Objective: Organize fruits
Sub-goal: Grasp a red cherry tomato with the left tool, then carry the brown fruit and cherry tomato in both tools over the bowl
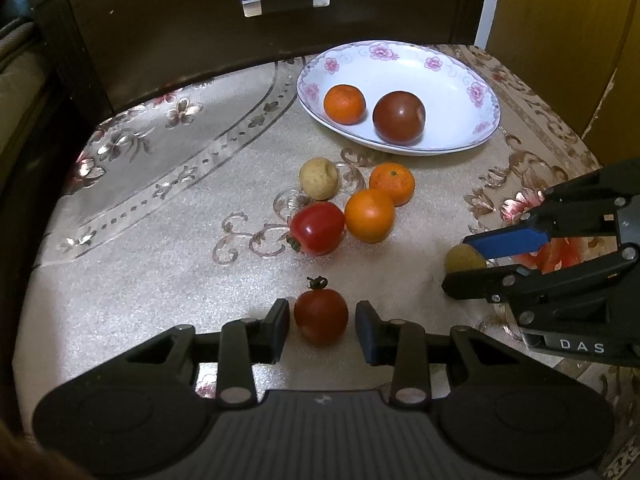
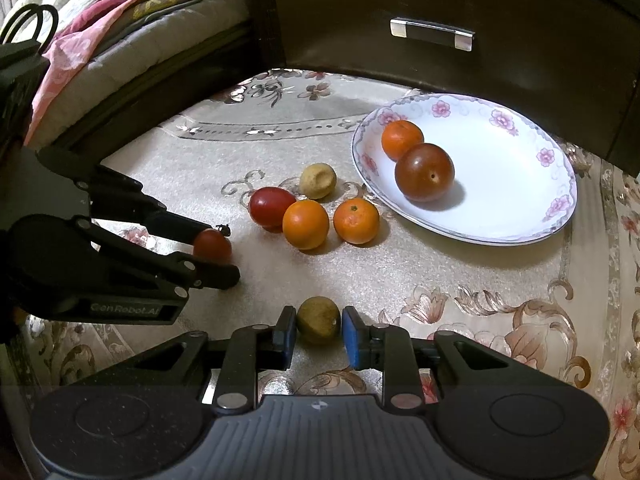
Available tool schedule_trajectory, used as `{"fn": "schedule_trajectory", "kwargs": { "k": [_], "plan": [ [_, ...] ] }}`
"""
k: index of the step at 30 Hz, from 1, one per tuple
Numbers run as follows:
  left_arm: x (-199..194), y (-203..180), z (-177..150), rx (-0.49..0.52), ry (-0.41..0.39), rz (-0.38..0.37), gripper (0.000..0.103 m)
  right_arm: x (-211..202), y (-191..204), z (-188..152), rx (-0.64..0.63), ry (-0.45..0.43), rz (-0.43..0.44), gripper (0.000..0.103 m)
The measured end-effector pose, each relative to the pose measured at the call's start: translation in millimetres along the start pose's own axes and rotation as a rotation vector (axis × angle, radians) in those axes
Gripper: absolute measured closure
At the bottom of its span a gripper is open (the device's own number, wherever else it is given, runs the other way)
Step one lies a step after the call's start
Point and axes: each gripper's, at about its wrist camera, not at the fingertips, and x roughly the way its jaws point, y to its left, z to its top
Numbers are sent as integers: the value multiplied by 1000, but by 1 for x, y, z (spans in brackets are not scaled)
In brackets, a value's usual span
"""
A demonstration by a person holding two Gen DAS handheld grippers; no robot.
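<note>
Both claws sit low over the patterned tabletop [image 1: 140, 280], each set around one small round fruit, and the flowered plate [image 2: 520, 152] lies at the far right with an orange [image 2: 402, 139] and a dark tomato [image 2: 424, 172] already in it.

The main risk is a fruit escaping. All of these are round and smooth, so a pinch that lands off-centre could squirt one sideways, and a loose hold could let it fall and roll over the tabletop's edge. Squeezing too hard would likely bruise or split the soft tomato. The two claws are also near each other, so lifting both together could bring them into collision on the way to the plate.

The left claw [image 1: 322, 330] is narrow: its pads flank the small red tomato [image 1: 321, 316], with slim gaps visible on either side, so it does not appear to be gripping yet. The right claw [image 2: 319, 334] is nearly closed and its blue pads press both sides of the olive-brown fruit [image 2: 318, 320].

Four more fruits wait in a cluster between the claws and the plate.
</note>
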Motion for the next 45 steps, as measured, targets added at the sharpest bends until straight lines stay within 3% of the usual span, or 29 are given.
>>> {"fn": "schedule_trajectory", "kwargs": {
  "k": [8,13,16,45],
  "plan": [
    [0,0,0,-18,0,0,59,1,2,0,-16,3,5,79],
    [-2,-1,0,-7,1,4,67,1,3,-1,-18,3,-3,80],
    [-3,-1,0,-15,-3,-13,67,1,5,0,-23,6,-11,85],
    [-11,-10,8,-26,-45,-78,67,-21,5,5,47,-40,40,85]
  ]
}}
